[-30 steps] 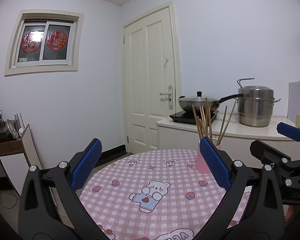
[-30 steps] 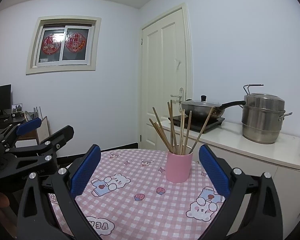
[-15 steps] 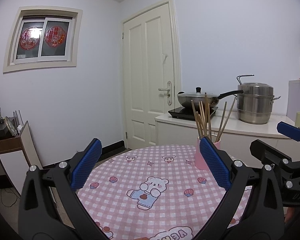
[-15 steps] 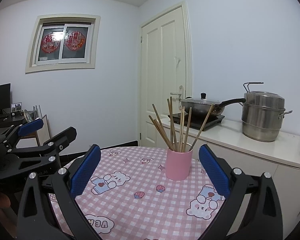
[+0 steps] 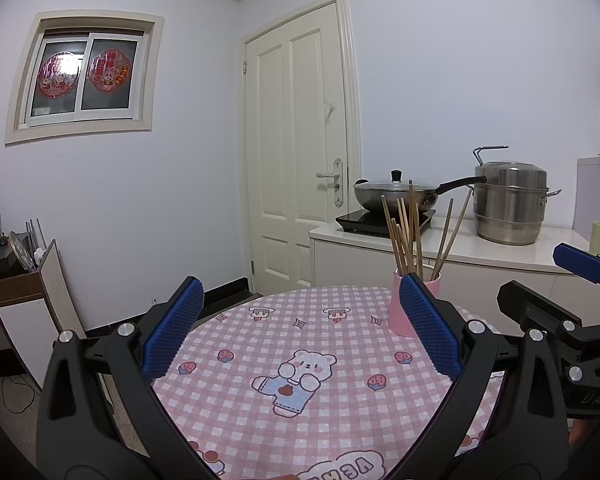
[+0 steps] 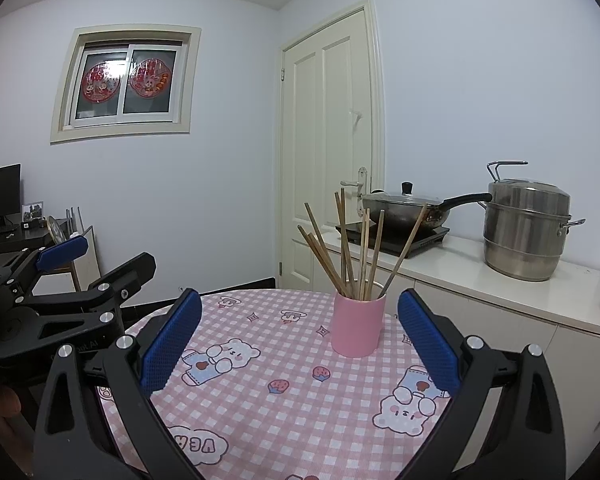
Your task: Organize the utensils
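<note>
A pink cup (image 6: 357,326) stands upright on the round table (image 6: 284,412), which wears a pink checked cloth with bears. Several wooden chopsticks (image 6: 346,248) fan out of the cup. My right gripper (image 6: 299,334) hovers open in front of the cup, nothing between its blue pads. My left gripper (image 5: 300,320) is also open and empty over the table's left half; its right pad hides part of the pink cup (image 5: 399,312) and chopsticks (image 5: 408,232). Each gripper shows in the other's view: the left gripper (image 6: 64,280), the right gripper (image 5: 572,292).
Behind the table runs a white counter (image 6: 480,276) carrying an induction hob with a lidded wok (image 6: 404,206) and a tall steel steamer pot (image 6: 526,228). A closed cream door (image 5: 300,152) stands beyond. A dark desk with a low cabinet (image 5: 16,280) sits at left.
Both views have dropped slightly and drawn back a little; the cup and table sit higher and closer in frame. Both grippers stay open.
</note>
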A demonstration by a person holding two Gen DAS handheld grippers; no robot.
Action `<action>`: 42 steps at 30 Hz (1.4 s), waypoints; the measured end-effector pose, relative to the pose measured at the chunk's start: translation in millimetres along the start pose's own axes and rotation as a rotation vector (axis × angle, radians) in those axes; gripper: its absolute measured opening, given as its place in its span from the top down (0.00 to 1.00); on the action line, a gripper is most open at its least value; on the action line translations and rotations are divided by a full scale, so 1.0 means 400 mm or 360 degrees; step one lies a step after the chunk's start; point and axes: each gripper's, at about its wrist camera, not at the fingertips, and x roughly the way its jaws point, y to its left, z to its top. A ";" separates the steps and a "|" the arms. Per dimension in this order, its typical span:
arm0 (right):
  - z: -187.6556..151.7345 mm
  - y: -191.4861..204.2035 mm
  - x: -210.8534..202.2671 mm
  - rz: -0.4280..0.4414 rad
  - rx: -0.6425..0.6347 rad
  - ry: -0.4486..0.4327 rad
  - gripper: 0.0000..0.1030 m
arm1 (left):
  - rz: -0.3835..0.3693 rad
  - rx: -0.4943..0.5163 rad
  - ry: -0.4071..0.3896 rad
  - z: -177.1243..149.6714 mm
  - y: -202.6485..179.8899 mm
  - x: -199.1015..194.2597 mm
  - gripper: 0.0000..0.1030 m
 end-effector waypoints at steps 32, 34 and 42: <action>-0.004 0.004 -0.001 -0.0003 -0.0003 0.0008 0.08 | 0.0003 0.0004 0.0003 -0.004 0.000 0.005 0.06; -0.005 0.004 -0.002 -0.0002 -0.0004 0.0010 0.08 | 0.0008 0.0006 0.0002 -0.006 0.001 0.006 0.06; -0.007 0.001 -0.001 0.0001 -0.0007 0.0007 0.08 | 0.0012 -0.0008 0.0003 -0.013 0.008 0.006 0.06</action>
